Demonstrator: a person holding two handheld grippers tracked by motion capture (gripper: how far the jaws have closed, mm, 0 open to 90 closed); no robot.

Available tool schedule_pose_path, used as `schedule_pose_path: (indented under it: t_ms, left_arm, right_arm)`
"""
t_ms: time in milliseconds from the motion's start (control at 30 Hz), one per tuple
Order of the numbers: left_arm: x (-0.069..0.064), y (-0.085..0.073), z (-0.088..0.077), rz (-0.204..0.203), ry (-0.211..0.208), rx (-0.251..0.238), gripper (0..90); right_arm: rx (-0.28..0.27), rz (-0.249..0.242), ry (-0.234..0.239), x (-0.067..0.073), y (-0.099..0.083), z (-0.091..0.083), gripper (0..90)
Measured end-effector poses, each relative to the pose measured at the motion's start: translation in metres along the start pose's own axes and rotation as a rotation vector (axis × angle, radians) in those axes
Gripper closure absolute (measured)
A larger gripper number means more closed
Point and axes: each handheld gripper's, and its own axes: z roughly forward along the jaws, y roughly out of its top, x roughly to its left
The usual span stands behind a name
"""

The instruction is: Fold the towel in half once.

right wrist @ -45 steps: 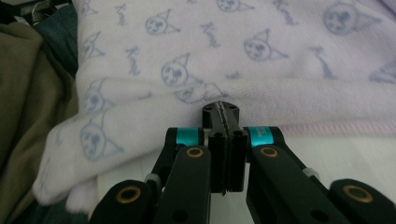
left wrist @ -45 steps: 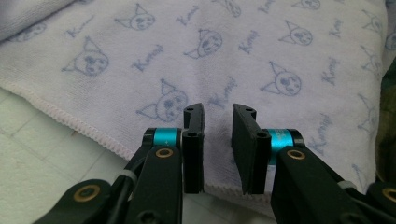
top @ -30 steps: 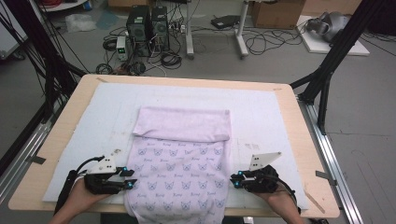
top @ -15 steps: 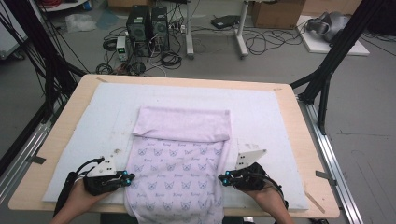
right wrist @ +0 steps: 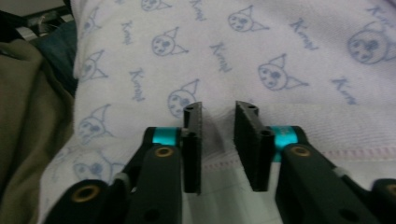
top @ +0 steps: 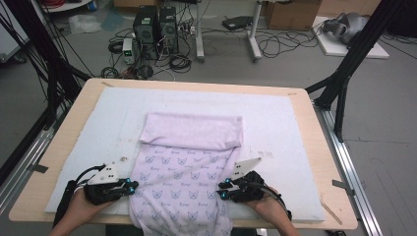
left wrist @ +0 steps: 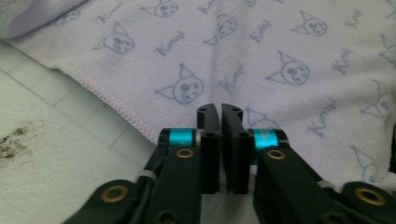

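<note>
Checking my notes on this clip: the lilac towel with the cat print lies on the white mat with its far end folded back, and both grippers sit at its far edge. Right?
Not quite. The grippers are at the near end: the left gripper at the towel's left edge, the right gripper at its right edge, as the high view shows. The towel does lie on the white mat, far end folded back.

towel [top: 183, 172] between tongs, bare mat [top: 275, 123] around

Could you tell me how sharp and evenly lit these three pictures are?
High view: even, soft light, towel slightly blurred. Left gripper view: jaws crisp, the towel's print soft, a dark smudge on the mat. Right gripper view: soft throughout, dim at its left edge.
</note>
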Motion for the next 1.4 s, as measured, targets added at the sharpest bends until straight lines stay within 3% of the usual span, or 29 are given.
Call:
schedule_pose_path:
  t_ms: [67, 133, 167, 233, 333, 567, 667, 767, 833, 900, 1000, 1033, 1067, 1133, 1167, 1233, 1300, 1400]
  left_arm:
    - [0.000, -0.001, 0.000, 0.001, -0.021, 0.002, 71.7]
    - [-0.002, -0.002, 0.000, 0.007, -0.012, -0.002, 69.8]
    - [-0.002, -0.002, 0.000, 0.014, -0.005, -0.002, 72.4]
    - [-0.002, -0.002, 0.000, 0.016, -0.001, -0.004, 85.2]
    - [-0.002, -0.001, 0.000, 0.019, 0.003, 0.001, 87.4]
    - [-0.001, -0.001, 0.000, 0.007, 0.002, -0.004, 87.2]
    - [-0.001, -0.001, 0.000, 0.003, 0.006, -0.002, 85.2]
    - [-0.002, 0.001, -0.005, -0.018, -0.018, -0.037, 71.7]
    - [-0.007, 0.002, -0.008, -0.016, -0.046, -0.061, 67.4]
    - [-0.012, 0.003, -0.008, -0.002, -0.075, -0.053, 64.8]
    - [-0.013, 0.001, -0.001, 0.003, -0.101, -0.018, 61.3]
    - [-0.014, -0.001, 0.002, 0.008, -0.096, 0.001, 60.3]
    - [-0.017, -0.002, 0.003, 0.023, -0.072, -0.013, 60.2]
    - [-0.018, -0.002, 0.001, 0.049, -0.063, -0.005, 71.9]
    - [-0.018, -0.001, 0.001, 0.054, -0.063, 0.000, 87.2]
    - [-0.020, 0.000, 0.001, 0.063, -0.050, 0.010, 88.3]
    - [-0.021, 0.001, 0.000, 0.072, -0.034, 0.010, 88.7]
    - [-0.017, 0.000, -0.004, 0.066, -0.020, 0.008, 88.8]
  right_arm:
    - [0.007, -0.024, -0.020, 0.003, 0.001, 0.001, 72.2]
    - [0.016, -0.057, -0.041, 0.006, 0.002, 0.003, 81.3]
    - [0.022, -0.071, -0.045, 0.007, 0.003, 0.002, 87.6]
    - [0.027, -0.083, -0.050, 0.008, 0.003, 0.000, 88.9]
    - [0.013, -0.065, -0.036, 0.007, -0.002, -0.009, 89.3]
    - [-0.012, -0.009, -0.081, 0.005, -0.022, -0.051, 89.5]
    - [0.002, 0.009, -0.081, 0.006, -0.027, -0.053, 89.4]
    - [0.027, 0.014, -0.075, 0.005, -0.032, -0.043, 84.9]
    - [-0.042, 0.026, -0.053, 0.005, -0.034, -0.047, 80.8]
    - [-0.071, 0.023, -0.048, 0.009, -0.035, -0.052, 77.6]
    - [-0.019, 0.002, -0.028, 0.015, -0.039, -0.047, 72.6]
    - [-0.009, -0.004, -0.023, 0.016, -0.040, -0.044, 69.7]
    - [-0.010, -0.007, -0.020, 0.017, -0.041, -0.041, 66.4]
    - [-0.021, -0.003, -0.020, 0.019, -0.041, -0.035, 65.8]
    - [-0.019, -0.005, -0.018, 0.019, -0.039, -0.033, 71.3]
    - [-0.005, -0.008, 0.006, 0.019, -0.035, -0.030, 85.9]
    - [0.020, -0.035, -0.008, 0.022, -0.030, -0.029, 88.5]
    - [-0.020, -0.031, 0.004, 0.021, -0.024, -0.030, 88.8]
